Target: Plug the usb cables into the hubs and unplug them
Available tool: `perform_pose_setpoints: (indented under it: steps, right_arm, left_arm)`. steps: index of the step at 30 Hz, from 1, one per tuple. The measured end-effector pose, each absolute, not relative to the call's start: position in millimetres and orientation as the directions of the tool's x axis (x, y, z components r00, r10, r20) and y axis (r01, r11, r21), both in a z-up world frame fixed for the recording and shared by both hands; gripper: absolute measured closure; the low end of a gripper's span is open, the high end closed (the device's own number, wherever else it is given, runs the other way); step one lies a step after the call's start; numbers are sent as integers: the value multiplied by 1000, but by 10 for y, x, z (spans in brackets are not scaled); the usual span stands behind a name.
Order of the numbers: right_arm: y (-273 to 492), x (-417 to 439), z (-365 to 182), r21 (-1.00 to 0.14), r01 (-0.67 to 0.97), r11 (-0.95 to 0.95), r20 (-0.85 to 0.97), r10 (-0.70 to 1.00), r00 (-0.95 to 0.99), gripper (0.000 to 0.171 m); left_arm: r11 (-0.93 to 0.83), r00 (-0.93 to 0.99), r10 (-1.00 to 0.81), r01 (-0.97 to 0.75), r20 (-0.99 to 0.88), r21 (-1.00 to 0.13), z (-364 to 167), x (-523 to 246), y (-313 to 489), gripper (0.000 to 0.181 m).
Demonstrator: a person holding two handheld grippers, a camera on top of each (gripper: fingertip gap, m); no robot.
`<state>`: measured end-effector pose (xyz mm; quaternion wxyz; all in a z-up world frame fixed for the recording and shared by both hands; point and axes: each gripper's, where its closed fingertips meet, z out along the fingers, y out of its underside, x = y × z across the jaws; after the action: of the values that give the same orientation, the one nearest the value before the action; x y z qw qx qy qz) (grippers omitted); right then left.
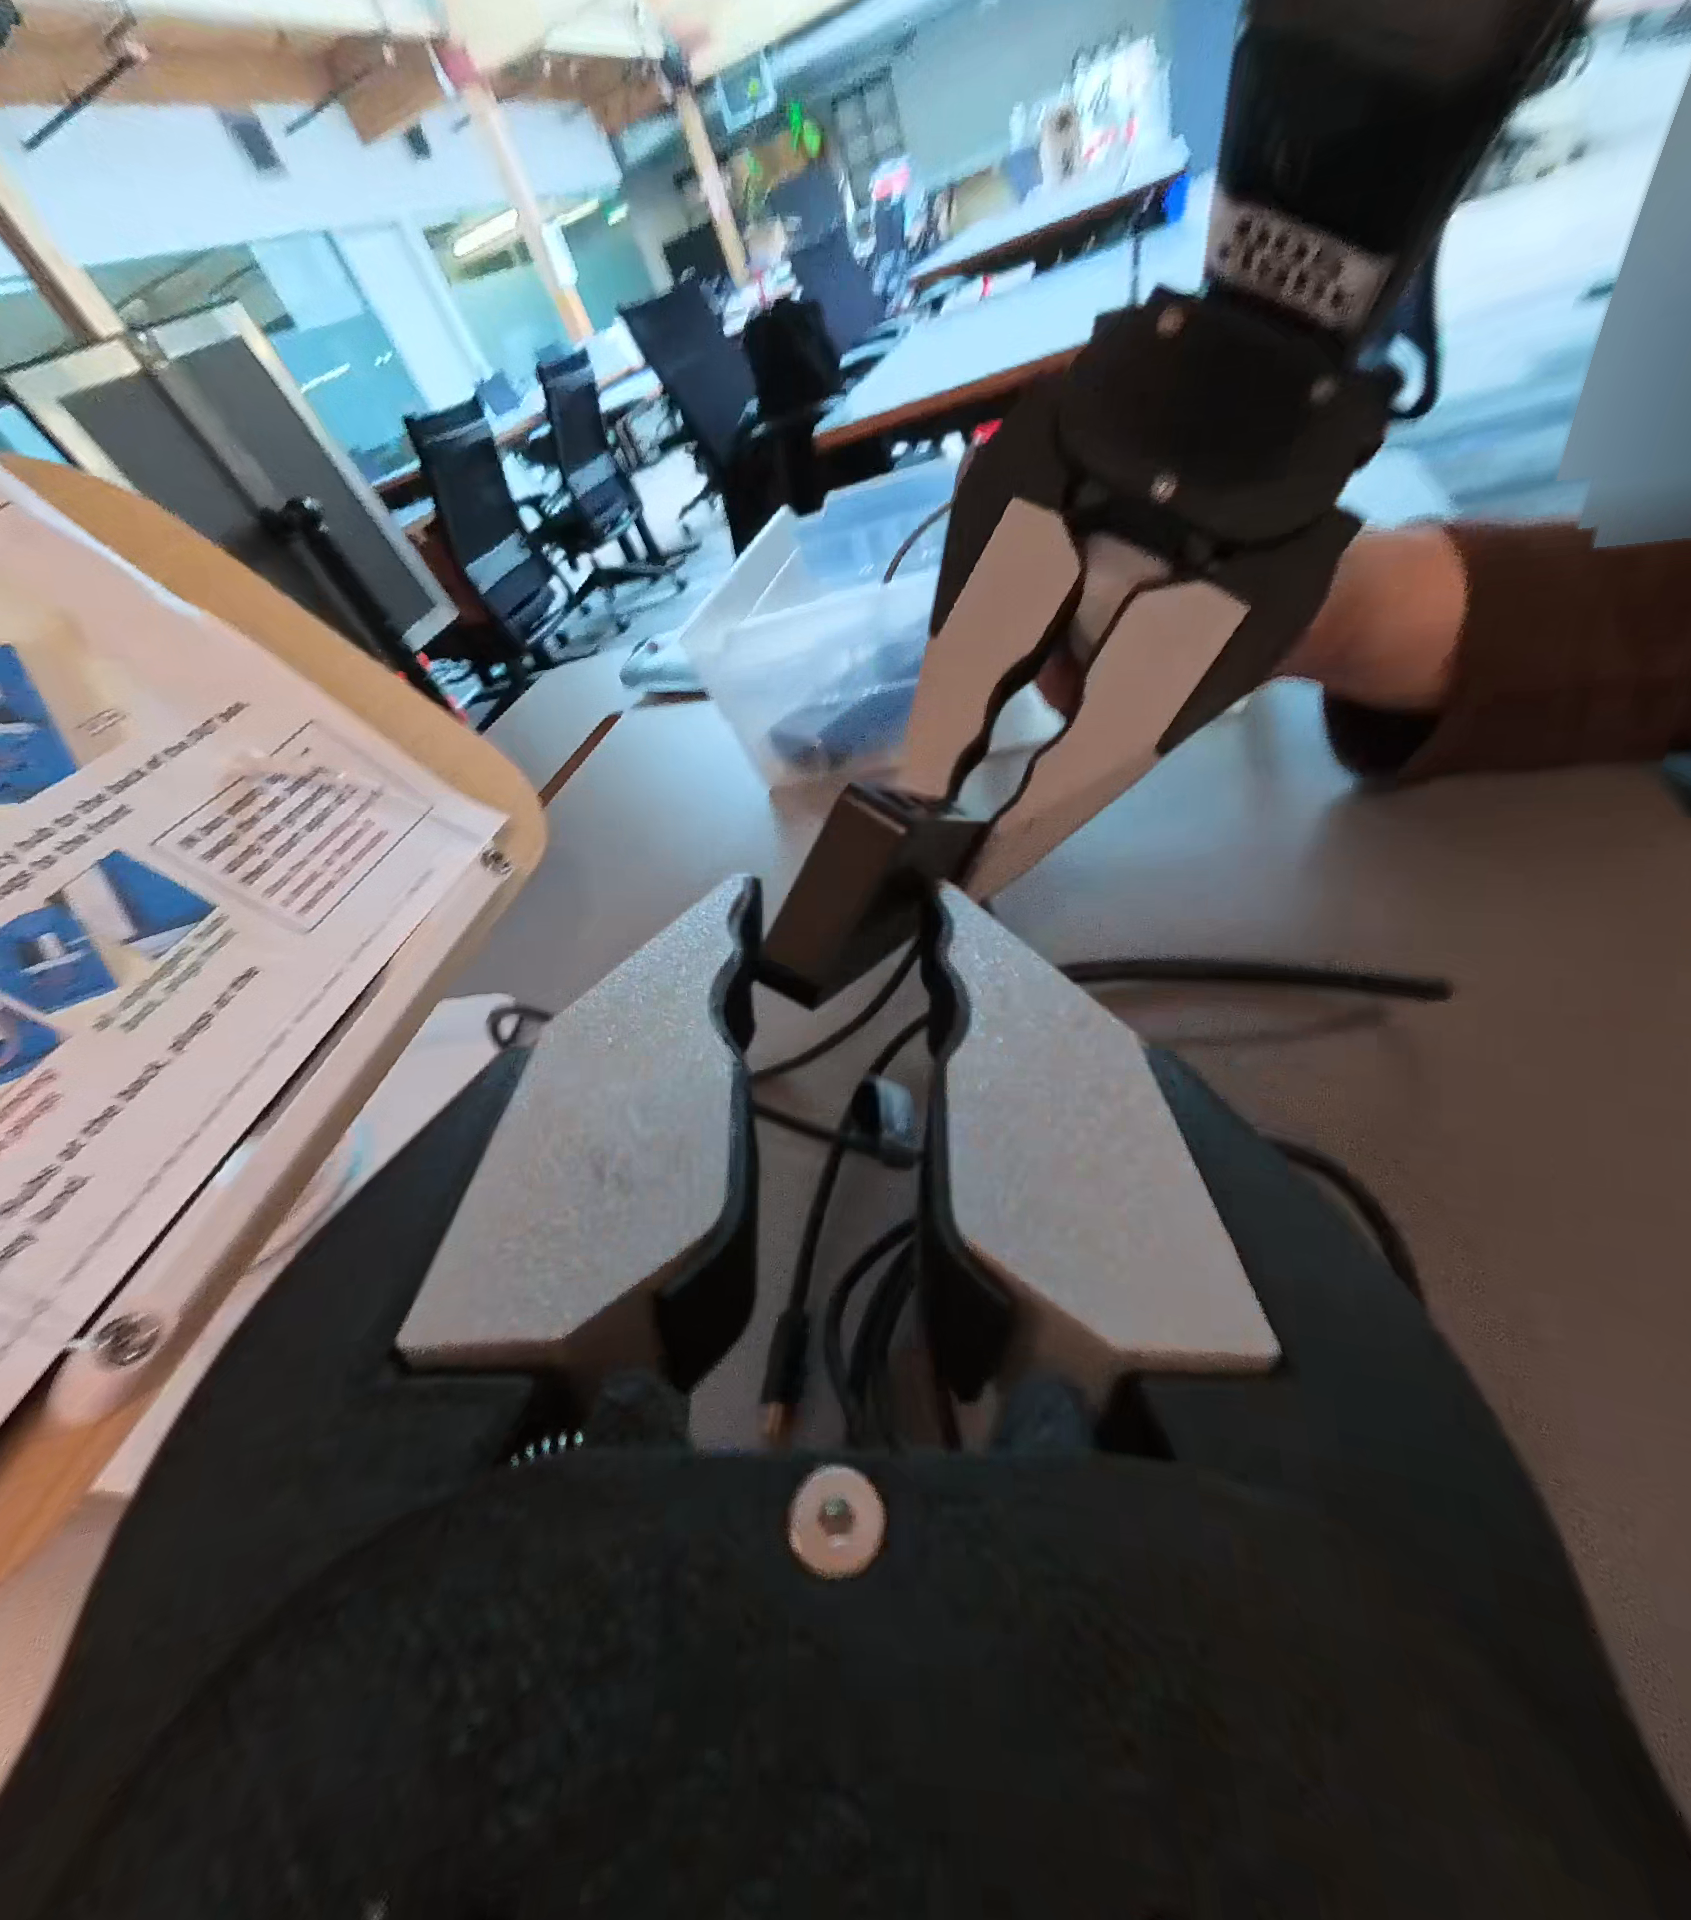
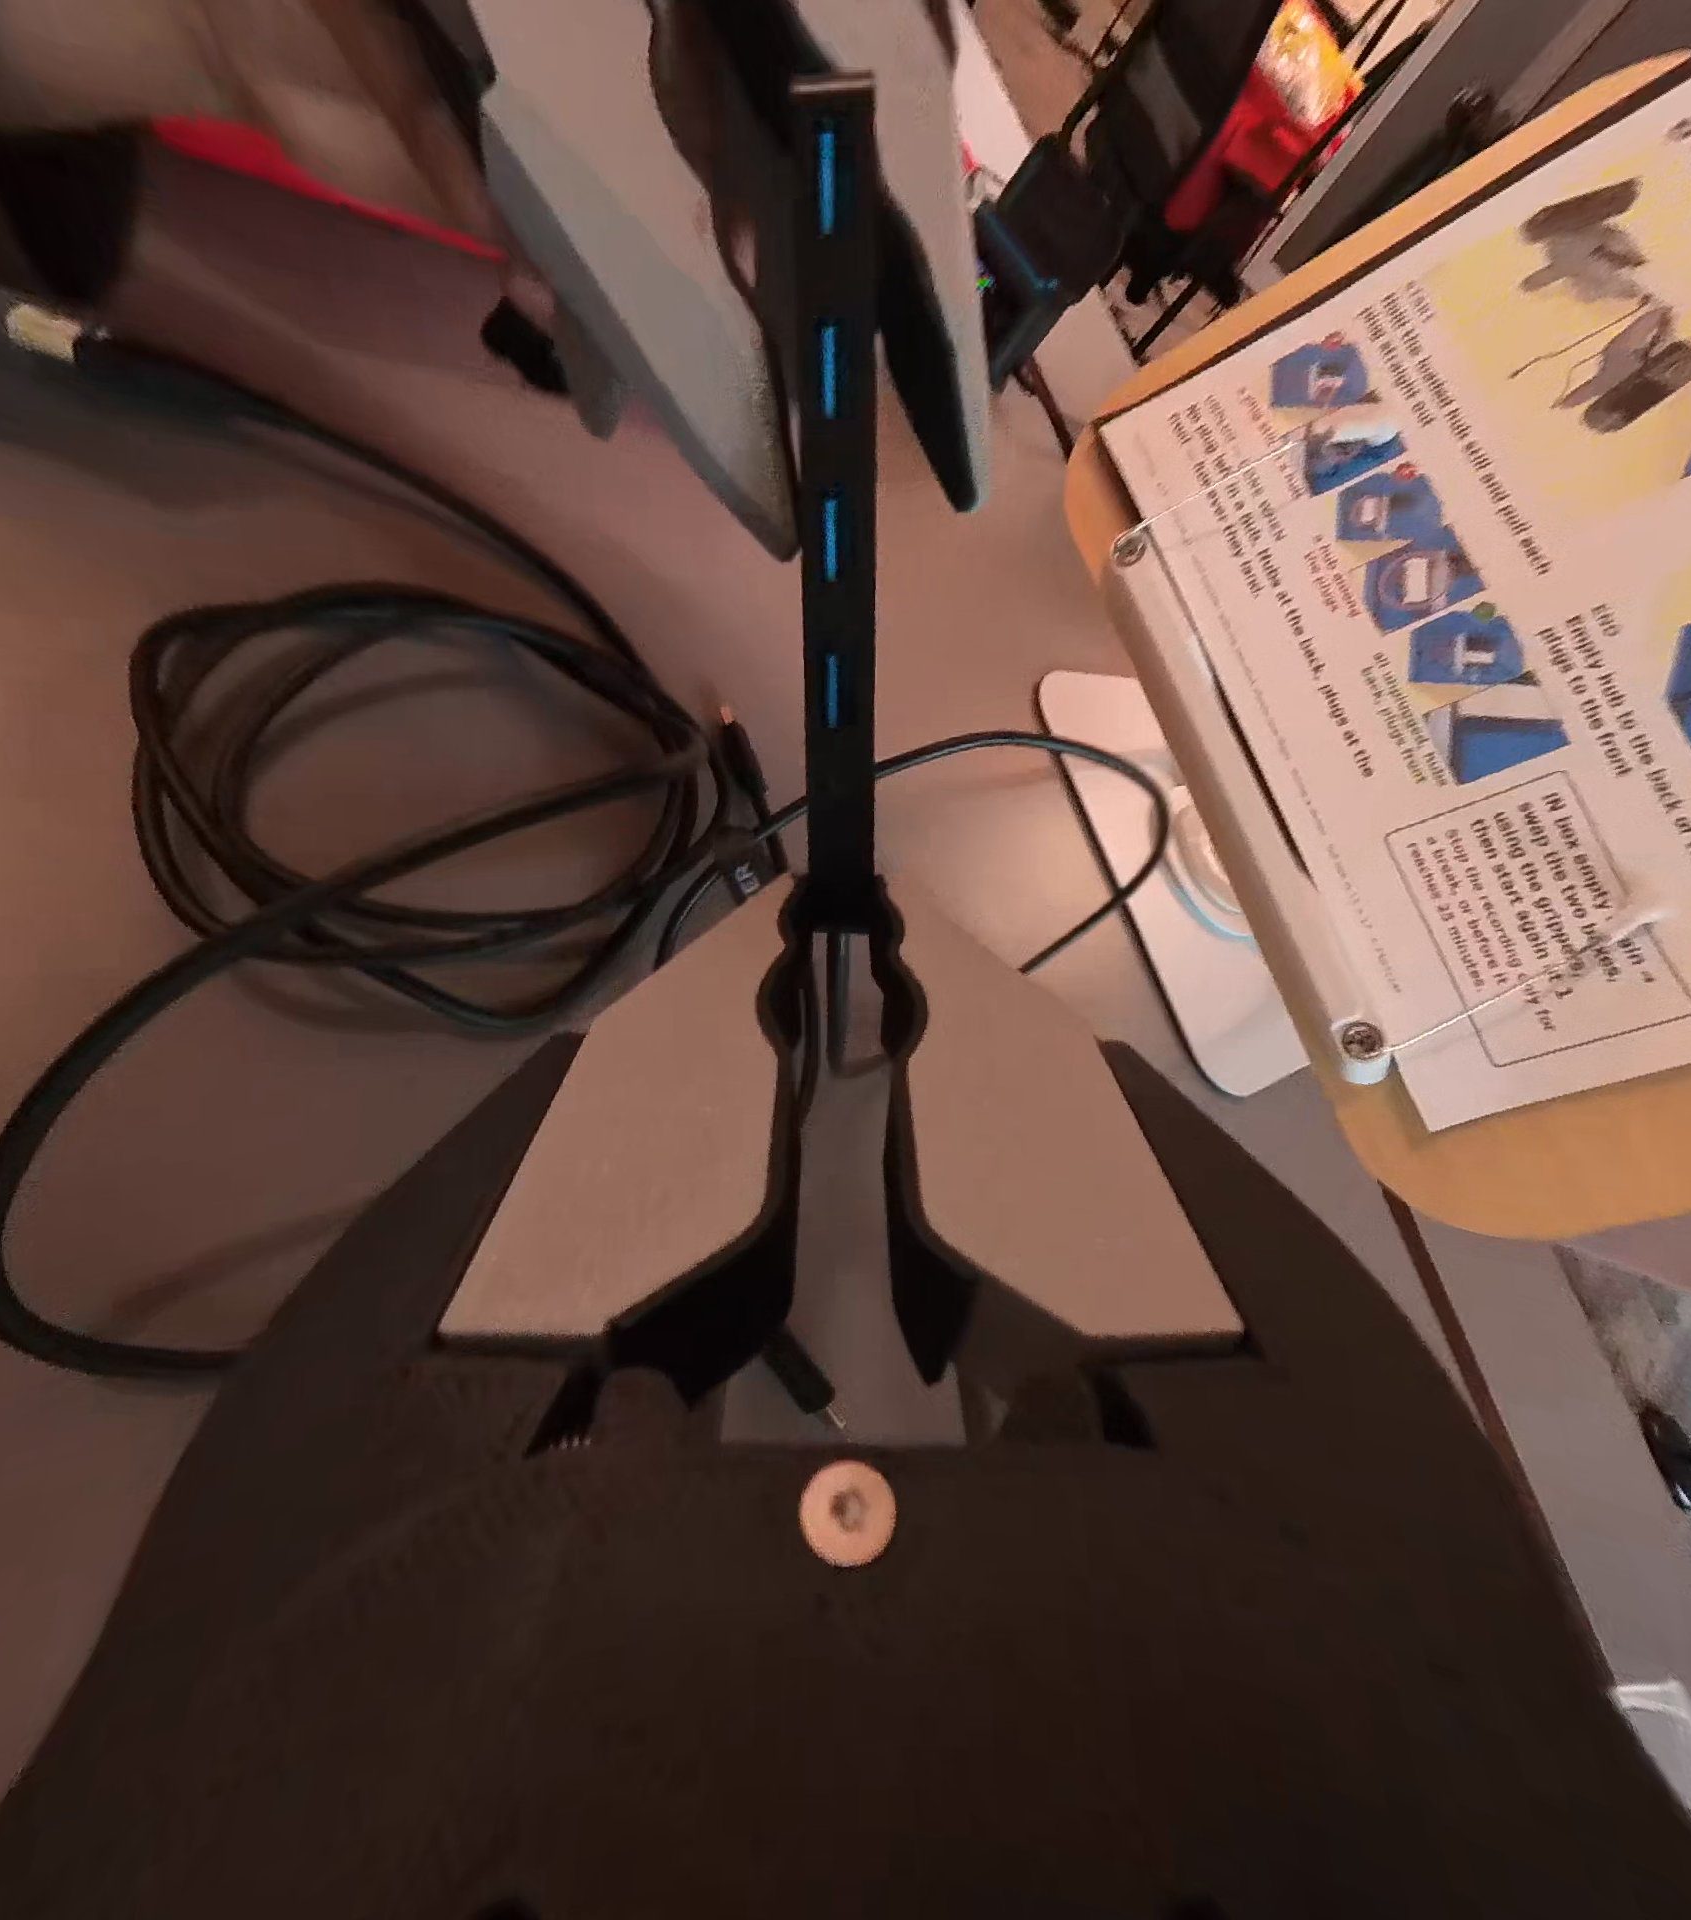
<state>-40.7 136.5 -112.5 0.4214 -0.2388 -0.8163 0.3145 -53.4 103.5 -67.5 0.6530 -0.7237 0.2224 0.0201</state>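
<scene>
Open-plan office stretches behind: rows of black chairs, long desks, glass partitions. Nearer, a grey tabletop carries a loose coil of black cable and a wooden board with a printed instruction sheet clipped to it; a clear plastic bin sits farther back.

By my reading the work is between rounds. The slim black hub shows four blue ports in a row, all of them vacant, and no cable is plugged into it. One plug end lies loose on the tabletop. So either the plugging has yet to begin or the unplugging is finished; I cannot tell which.

The right tongs are pressed together on the hub's near end, pinching it so that it stands out lengthwise, lifted off the surface. The left tongs are spread partway, holding nothing, with the hub's far end reaching between their tips; whether they touch it I cannot say.
</scene>
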Motion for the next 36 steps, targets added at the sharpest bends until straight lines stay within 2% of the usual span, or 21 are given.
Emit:
perform_pose_setpoints:
  steps: [6,9,15,21,25,36]
  right_arm:
    - [1536,-400,-1321,-650,200,733,543,632,-553,163]
    - [1584,-427,-1356,-676,242,696,492,671,-554,162]
    - [1560,-481,-1327,-715,252,652,460,710,-533,161]
    - [1639,-534,-1275,-759,279,588,418,769,-483,160]
    - [1662,-533,-1326,-745,296,598,420,765,-489,160]
    - [1627,-536,-1350,-791,327,518,314,801,-510,160]
  left_arm:
    - [-190,850,-322,-490,-417,-851,-1026,-541,1063,165]
    - [-194,833,-367,-503,-413,-842,-1092,-447,1075,167]
    - [-197,786,-330,-599,-523,-776,-1149,-453,1160,170]
    - [-193,815,-276,-566,-509,-801,-1077,-475,1228,172]
    - [-206,805,-303,-578,-510,-790,-1150,-421,1249,166]
    - [-189,777,-313,-615,-547,-765,-1168,-380,1252,165]
